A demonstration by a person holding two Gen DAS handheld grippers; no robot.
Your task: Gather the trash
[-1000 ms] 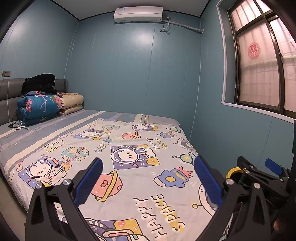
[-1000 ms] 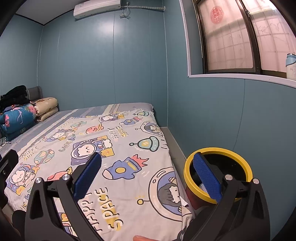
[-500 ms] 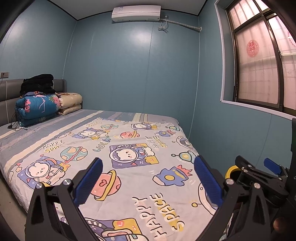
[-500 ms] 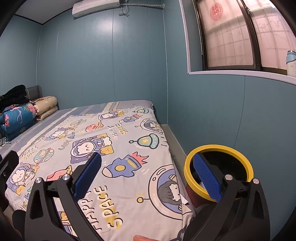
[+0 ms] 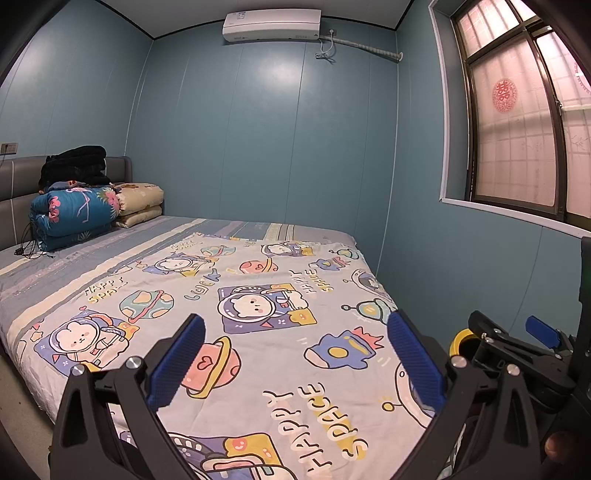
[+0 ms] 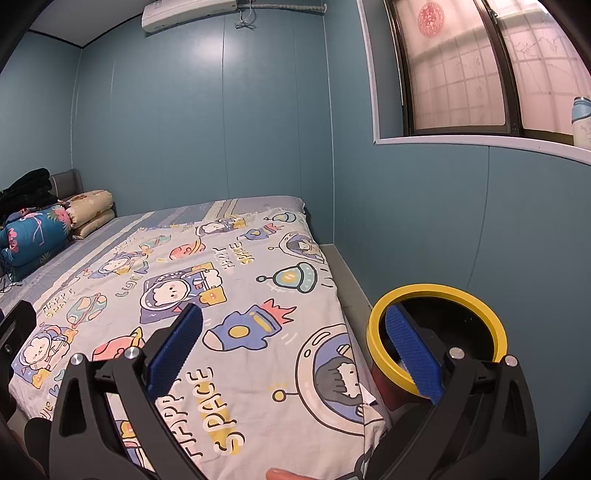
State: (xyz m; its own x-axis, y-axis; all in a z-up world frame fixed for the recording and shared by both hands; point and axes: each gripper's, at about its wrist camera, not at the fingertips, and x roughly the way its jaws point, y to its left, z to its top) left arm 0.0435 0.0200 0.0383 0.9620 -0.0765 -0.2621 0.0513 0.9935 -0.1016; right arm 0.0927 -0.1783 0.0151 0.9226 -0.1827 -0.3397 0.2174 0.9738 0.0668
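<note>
Blue-walled bedroom, both wrist views facing the bed. The task's receptacle, a yellow-rimmed bin (image 6: 437, 295), stands on the floor in the gap between the bed's corner and the wall under the window; no trash is visible on the bed or floor. You hold the right gripper (image 6: 295, 350) with its blue pads spread wide and empty, its right finger overlapping the bin's rim in view, probably so that the bin stays close at hand. Your left gripper (image 5: 293, 363) is likewise spread and empty, raised over the cartoon space-print bedspread (image 5: 258, 295), seemingly to survey it. Folded quilts (image 5: 74, 214) and dark clothing sit at the grey headboard. An air conditioner (image 5: 271, 24) hangs high on the far wall; a bottle (image 6: 581, 122) stands on the window sill.
</note>
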